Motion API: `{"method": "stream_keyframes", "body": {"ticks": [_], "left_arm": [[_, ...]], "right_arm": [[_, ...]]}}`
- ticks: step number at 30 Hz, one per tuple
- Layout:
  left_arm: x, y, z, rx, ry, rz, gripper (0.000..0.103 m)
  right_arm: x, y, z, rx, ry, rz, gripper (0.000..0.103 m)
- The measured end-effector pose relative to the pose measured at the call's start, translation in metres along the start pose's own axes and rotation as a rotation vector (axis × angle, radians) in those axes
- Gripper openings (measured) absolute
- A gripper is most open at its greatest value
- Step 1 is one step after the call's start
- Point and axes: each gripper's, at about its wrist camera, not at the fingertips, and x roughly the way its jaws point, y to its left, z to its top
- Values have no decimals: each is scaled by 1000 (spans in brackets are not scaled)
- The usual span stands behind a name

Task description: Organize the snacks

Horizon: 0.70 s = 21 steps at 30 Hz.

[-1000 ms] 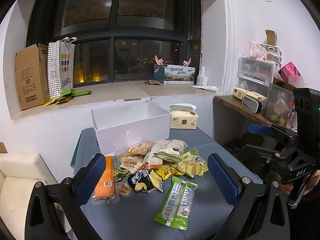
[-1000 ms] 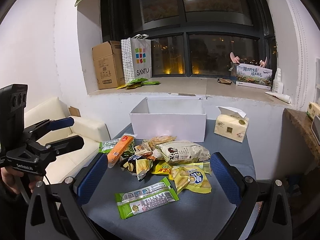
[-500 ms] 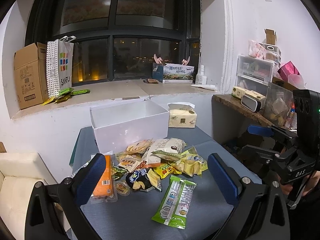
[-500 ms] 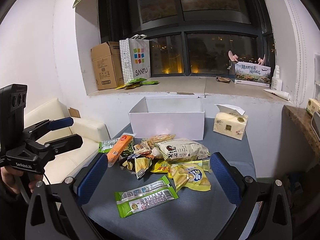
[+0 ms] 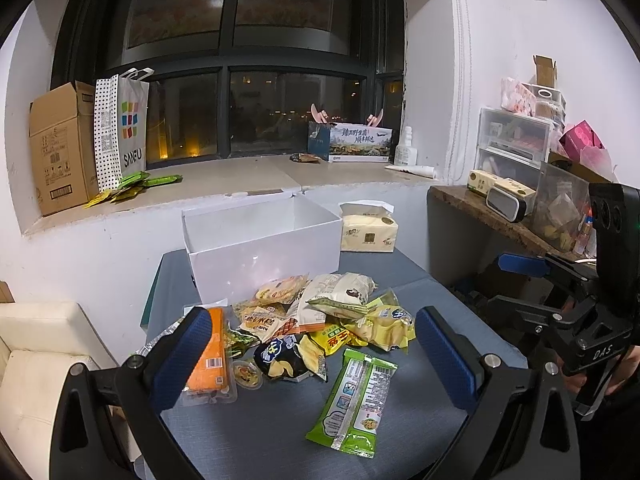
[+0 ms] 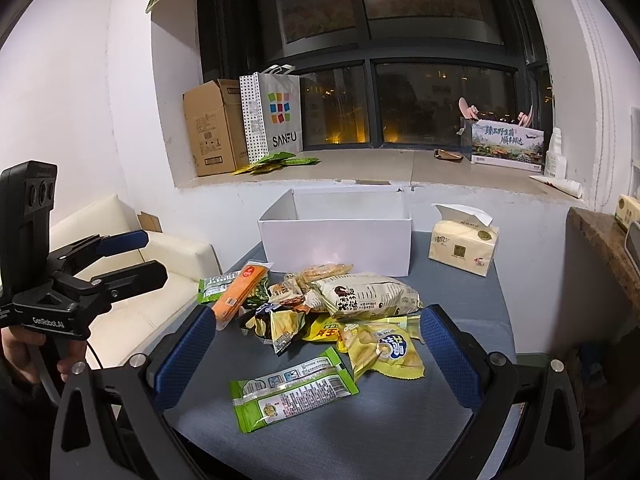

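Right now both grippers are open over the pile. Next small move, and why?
Probably lower the right hand-held gripper onto the green packet. It lies flat and apart from the heap, nearest the camera, so nothing overlaps it. Both hand-held grippers are open and hold nothing, and the white box behind the pile looks empty so far, though its floor is hidden. The left hand-held gripper can wait.

Home: sofa (image 6: 120,248), cluttered windowsill (image 6: 360,172)
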Motion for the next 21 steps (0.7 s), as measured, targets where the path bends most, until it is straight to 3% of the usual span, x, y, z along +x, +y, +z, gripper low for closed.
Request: {"method": "stream_keyframes", "body": {"ticks": [21], "left_arm": [[-1,1,-2,-1,-3,0,103]], "right_arm": [[4,3,-2,18,35,75,103]]}}
